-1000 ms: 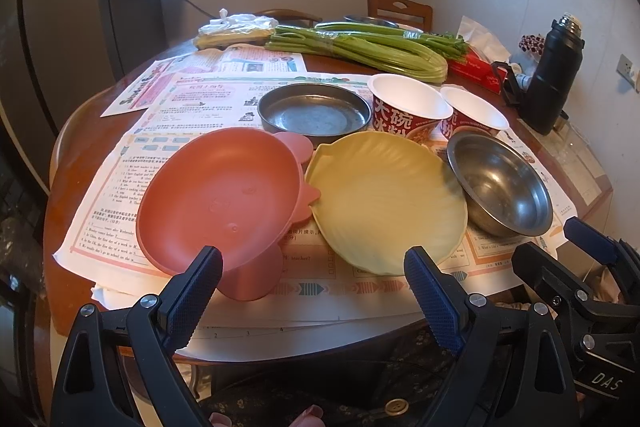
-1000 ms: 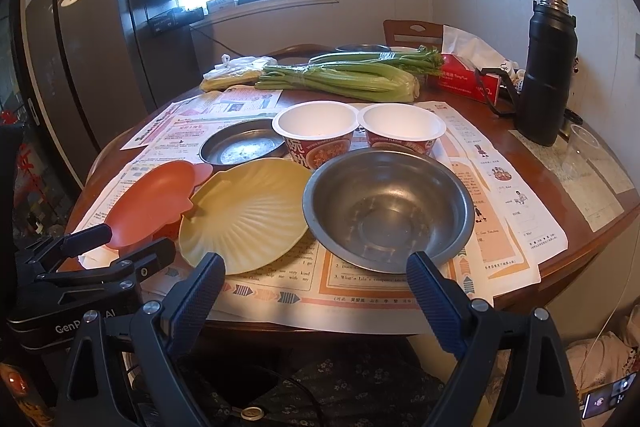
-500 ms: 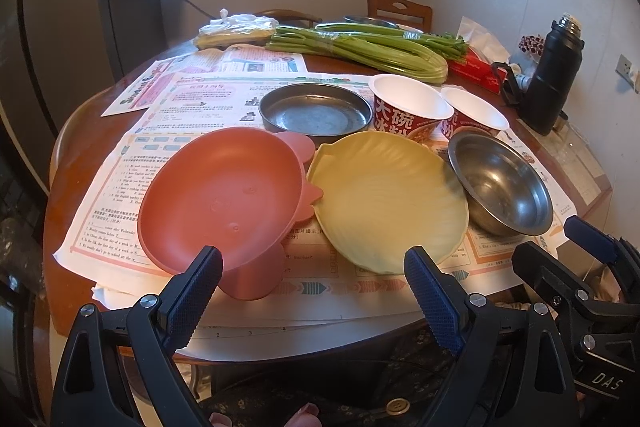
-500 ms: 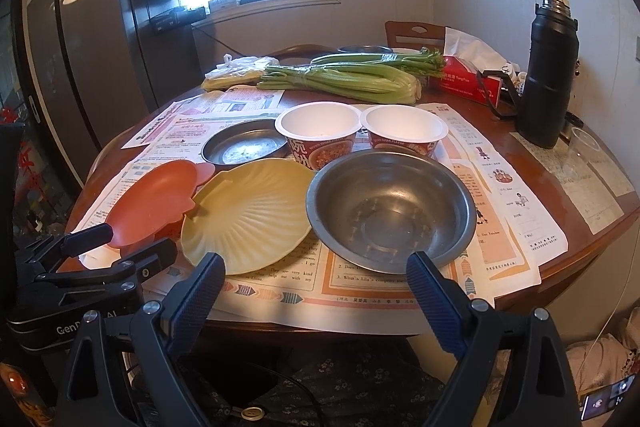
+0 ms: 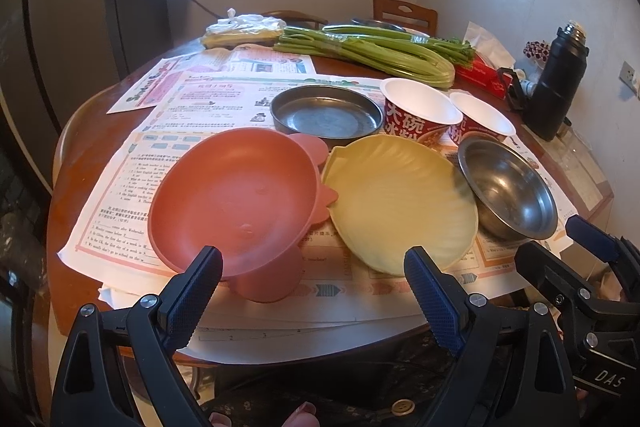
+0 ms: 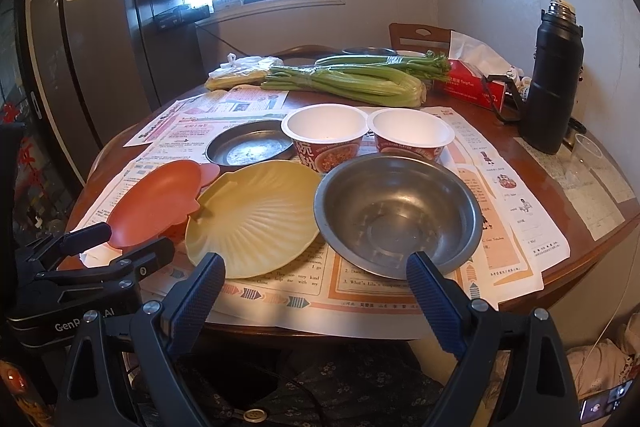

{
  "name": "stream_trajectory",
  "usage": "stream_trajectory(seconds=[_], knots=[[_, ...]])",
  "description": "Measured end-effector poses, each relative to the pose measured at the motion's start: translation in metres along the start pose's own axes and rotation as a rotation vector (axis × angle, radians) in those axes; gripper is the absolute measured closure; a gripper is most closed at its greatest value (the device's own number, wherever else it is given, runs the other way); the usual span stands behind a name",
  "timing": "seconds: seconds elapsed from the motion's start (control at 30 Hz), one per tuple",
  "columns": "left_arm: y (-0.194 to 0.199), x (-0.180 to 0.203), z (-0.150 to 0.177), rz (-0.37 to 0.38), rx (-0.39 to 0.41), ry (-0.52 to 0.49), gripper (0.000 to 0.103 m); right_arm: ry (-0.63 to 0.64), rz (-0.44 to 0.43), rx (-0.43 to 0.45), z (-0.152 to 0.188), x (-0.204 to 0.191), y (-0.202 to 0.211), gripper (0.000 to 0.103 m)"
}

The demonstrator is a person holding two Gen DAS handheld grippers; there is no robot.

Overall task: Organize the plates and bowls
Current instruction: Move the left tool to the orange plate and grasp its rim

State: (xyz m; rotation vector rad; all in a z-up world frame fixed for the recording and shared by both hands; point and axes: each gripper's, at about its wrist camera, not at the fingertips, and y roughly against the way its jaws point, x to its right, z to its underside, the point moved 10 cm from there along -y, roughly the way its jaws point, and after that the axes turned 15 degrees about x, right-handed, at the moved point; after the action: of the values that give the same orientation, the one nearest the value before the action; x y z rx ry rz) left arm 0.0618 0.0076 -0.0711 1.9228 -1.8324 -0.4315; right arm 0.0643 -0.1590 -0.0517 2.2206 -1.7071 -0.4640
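A pink footed plate (image 5: pixel 236 199) (image 6: pixel 154 205), a yellow shell-shaped plate (image 5: pixel 400 201) (image 6: pixel 256 219) and a steel bowl (image 5: pixel 506 189) (image 6: pixel 398 213) stand in a row near the table's front edge. Behind them are a flat steel dish (image 5: pixel 326 115) (image 6: pixel 250 147) and two red paper bowls (image 5: pixel 422 111) (image 6: pixel 324 137). My left gripper (image 5: pixel 314 291) is open and empty, just in front of the pink and yellow plates. My right gripper (image 6: pixel 316 291) is open and empty, in front of the steel bowl and yellow plate.
Newspapers (image 5: pixel 192 115) cover the round wooden table (image 6: pixel 580 227). At the back lie celery stalks (image 6: pixel 348 83), a bagged item (image 5: pixel 240 31) and a red tissue box (image 6: pixel 472 87). A black flask (image 6: pixel 554 79) stands far right. A chair back (image 5: pixel 404 13) is behind the table.
Both grippers have edged slightly closer to the table; the dishes look a little nearer. Nothing on the table has moved.
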Motion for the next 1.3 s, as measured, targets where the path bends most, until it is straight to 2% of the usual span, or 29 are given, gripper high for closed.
stream_trajectory(seconds=[0.2,0.7,0.97,1.3], knots=[[0.001,-0.015,-0.003,-0.025,0.009,0.022,0.010,0.037,-0.026,0.010,-0.007,-0.015,-0.004,0.011],[0.001,-0.073,-0.005,-0.108,0.031,0.112,0.010,0.130,-0.160,0.018,-0.028,-0.076,-0.033,0.011],[-0.006,-0.112,-0.004,-0.122,0.039,0.201,0.010,0.171,-0.210,-0.012,-0.034,-0.101,-0.061,0.011],[-0.026,-0.134,0.014,-0.132,-0.018,0.239,0.010,0.199,-0.272,-0.090,-0.030,-0.129,-0.108,0.012]])
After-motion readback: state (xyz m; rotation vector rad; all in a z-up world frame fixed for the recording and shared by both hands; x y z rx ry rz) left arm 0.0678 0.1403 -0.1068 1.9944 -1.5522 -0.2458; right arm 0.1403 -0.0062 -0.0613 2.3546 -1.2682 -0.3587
